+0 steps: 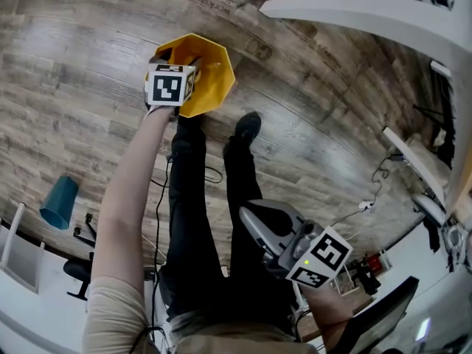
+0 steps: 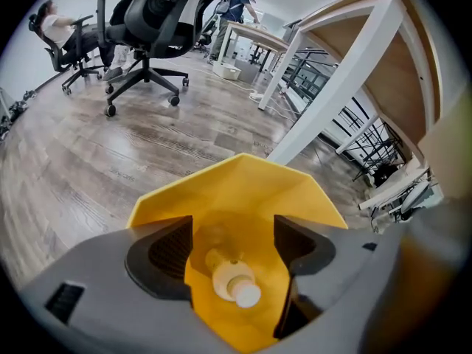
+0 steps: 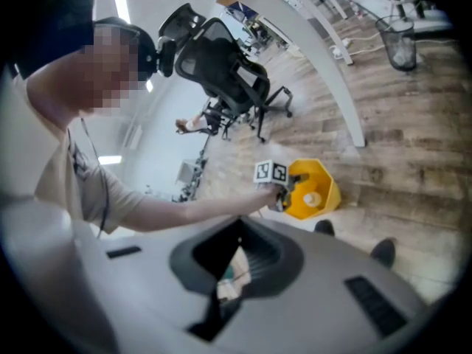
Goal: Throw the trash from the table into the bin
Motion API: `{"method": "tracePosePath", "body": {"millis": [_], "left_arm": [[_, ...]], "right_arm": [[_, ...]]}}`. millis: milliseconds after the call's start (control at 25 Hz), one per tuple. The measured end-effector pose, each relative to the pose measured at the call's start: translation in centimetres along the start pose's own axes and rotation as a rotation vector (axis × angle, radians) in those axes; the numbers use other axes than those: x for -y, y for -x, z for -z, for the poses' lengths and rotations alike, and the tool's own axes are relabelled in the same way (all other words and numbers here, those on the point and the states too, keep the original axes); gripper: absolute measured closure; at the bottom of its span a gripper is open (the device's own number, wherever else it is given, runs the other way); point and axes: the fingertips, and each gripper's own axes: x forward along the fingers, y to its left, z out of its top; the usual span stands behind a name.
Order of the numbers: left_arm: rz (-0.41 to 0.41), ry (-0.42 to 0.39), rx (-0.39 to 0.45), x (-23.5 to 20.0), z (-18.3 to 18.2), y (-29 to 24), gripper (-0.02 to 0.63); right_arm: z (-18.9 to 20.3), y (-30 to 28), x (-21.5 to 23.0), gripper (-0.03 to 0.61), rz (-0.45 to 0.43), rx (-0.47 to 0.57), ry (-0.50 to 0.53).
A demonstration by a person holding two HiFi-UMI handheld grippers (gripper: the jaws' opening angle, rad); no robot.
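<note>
Left gripper (image 1: 177, 63) hangs over the yellow bin (image 1: 212, 80) in the head view; the right gripper (image 1: 252, 223) is low by the legs. Left gripper view: jaws apart, a pale capped bottle (image 2: 234, 282) inside the bin, so that drop looks done. Right gripper view: jaws pinch a whitish crumpled scrap (image 3: 230, 275), which likely needs carrying over the bin and releasing next.

Even, bright indoor light, ceiling strip lights (image 3: 122, 6) glaring white, soft sheen on the wooden floor (image 2: 88, 161), strong fisheye bending toward dark rounded corners, nearest foreground blurred, shadows faint
</note>
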Motion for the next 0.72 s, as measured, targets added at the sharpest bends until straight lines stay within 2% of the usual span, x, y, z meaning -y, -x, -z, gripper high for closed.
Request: {"method": "tracePosePath", "body": {"millis": [200,360,720], "left_arm": [[0.027,-0.018,0.017,0.7,-0.4,0.6,0.265],[0.035,-0.080,0.017,1.0,-0.9,1.2,0.265],[0.084,-0.158,-0.074,1.8,-0.9,1.6,0.267]], "right_arm": [[0.0,0.5,0.1,0.574,-0.007,0.028,-0.014],[-0.2,0.8,0.1,0.574,-0.011,0.048,-0.022],[-0.9,2.2,0.7,0.574,-0.018,0.085,-0.038]]}}
